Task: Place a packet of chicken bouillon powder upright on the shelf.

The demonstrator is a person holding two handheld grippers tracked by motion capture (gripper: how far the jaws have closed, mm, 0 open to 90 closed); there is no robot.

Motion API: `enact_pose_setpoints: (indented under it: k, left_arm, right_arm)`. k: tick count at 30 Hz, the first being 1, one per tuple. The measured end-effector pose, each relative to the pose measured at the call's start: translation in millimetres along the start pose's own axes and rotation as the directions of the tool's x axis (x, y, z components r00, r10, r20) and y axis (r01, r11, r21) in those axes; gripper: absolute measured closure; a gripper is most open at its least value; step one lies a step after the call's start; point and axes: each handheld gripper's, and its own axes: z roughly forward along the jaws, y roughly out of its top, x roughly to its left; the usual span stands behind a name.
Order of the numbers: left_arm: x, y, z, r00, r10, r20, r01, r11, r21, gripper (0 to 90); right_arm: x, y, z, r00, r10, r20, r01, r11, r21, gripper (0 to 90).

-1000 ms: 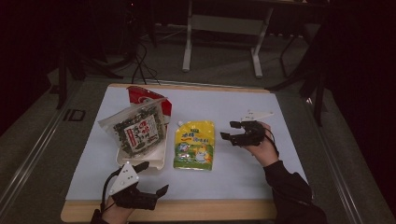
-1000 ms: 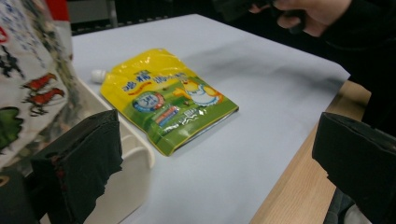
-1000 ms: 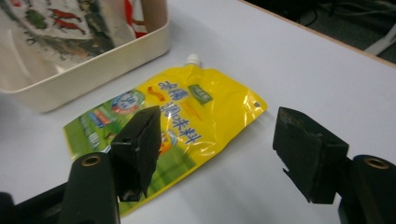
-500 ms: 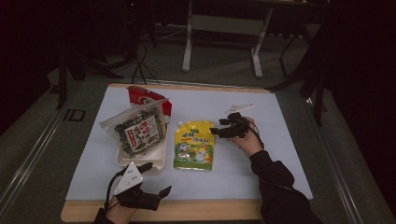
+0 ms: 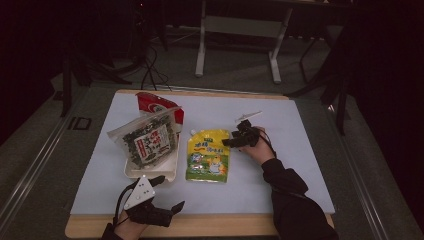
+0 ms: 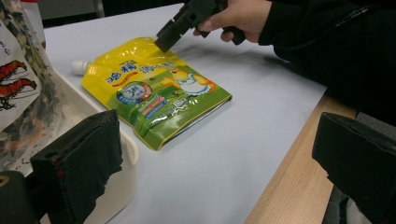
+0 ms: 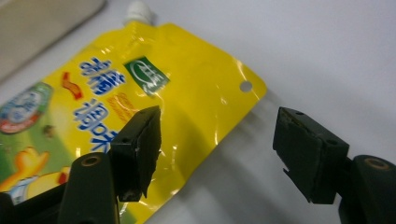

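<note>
White table (image 5: 300,165), right gripper (image 5: 231,142) fingers spread straddling yellow pouch (image 5: 208,156) corner, left gripper (image 5: 170,200) fingers spread at near edge.

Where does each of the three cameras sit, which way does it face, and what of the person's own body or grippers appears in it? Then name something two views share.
High view: above the person's side, looking forward and down on the table; both forearms and grippers enter from below.
Left gripper view: rides the left gripper, looking across the yellow pouch toward the right gripper and its hand.
Right gripper view: rides the right gripper, looking down at the pouch's corner.
Shared: the yellow pouch appears in all three.
</note>
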Motion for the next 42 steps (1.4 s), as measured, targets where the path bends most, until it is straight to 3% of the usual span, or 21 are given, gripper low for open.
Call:
enact_pose_setpoints:
  k: [4,8,9,10,14,15,18,23,28,33,42]
  left_arm:
    - [0.4,-0.7,0.5,1.0000,-0.002,0.002,0.002,1.0000,0.004,2.8]
    - [1.0,-0.6,0.5,1.0000,-0.006,0.006,0.006,1.0000,0.000,2.8]
    - [1.1,-0.7,0.5,0.9999,-0.009,0.007,0.009,1.0000,-0.001,2.8]
    - [1.3,-0.8,0.6,0.9999,-0.011,0.009,0.011,0.9999,-0.001,2.8]
    - [1.8,-0.7,0.5,0.9999,-0.011,0.011,0.011,0.9999,0.001,2.8]
    - [1.8,-0.7,0.5,0.9999,-0.011,0.011,0.011,0.9999,0.001,2.8]
    - [1.6,-0.3,0.4,0.9999,-0.012,0.011,0.012,0.9999,-0.003,2.8]
    - [1.6,0.8,-0.6,0.9999,-0.013,0.007,0.013,0.9999,-0.007,2.8]
    - [2.0,0.9,0.2,0.9998,-0.016,0.007,0.016,0.9999,-0.002,2.8]
    - [2.0,1.8,0.2,0.9999,-0.015,0.002,0.015,0.9999,-0.006,2.8]
    - [2.6,1.3,1.0,0.9999,-0.017,-0.001,0.017,0.9999,-0.001,2.8]
  right_arm:
    - [0.5,-0.6,4.9,0.9999,-0.007,-0.011,0.007,1.000,0.017,35.6]
    - [3.0,0.4,7.5,0.9997,-0.020,-0.013,0.020,0.999,0.031,44.4]
    - [4.5,1.8,6.7,0.9990,-0.034,-0.031,0.035,0.999,0.034,56.0]
    - [6.0,2.6,6.4,0.9989,-0.043,-0.020,0.044,0.998,0.036,58.7]
    - [9.9,6.6,4.2,0.9979,-0.055,-0.033,0.056,0.998,0.040,88.3]
    - [12.5,8.1,3.5,0.9972,-0.061,-0.043,0.062,0.997,0.045,89.4]
    - [20.8,11.3,2.0,0.9941,-0.109,-0.004,0.109,0.992,0.063,90.0]
    - [25.1,11.3,-4.0,0.9918,-0.127,0.014,0.126,0.990,0.059,90.0]
    - [26.9,12.1,-13.1,0.9916,-0.129,0.009,0.129,0.991,0.019,90.0]
    - [37.7,17.6,-35.0,0.9853,-0.170,0.010,0.171,0.985,-0.037,90.0]
    - [58.8,19.4,-67.0,0.9723,-0.234,0.009,0.233,0.963,-0.133,90.0]
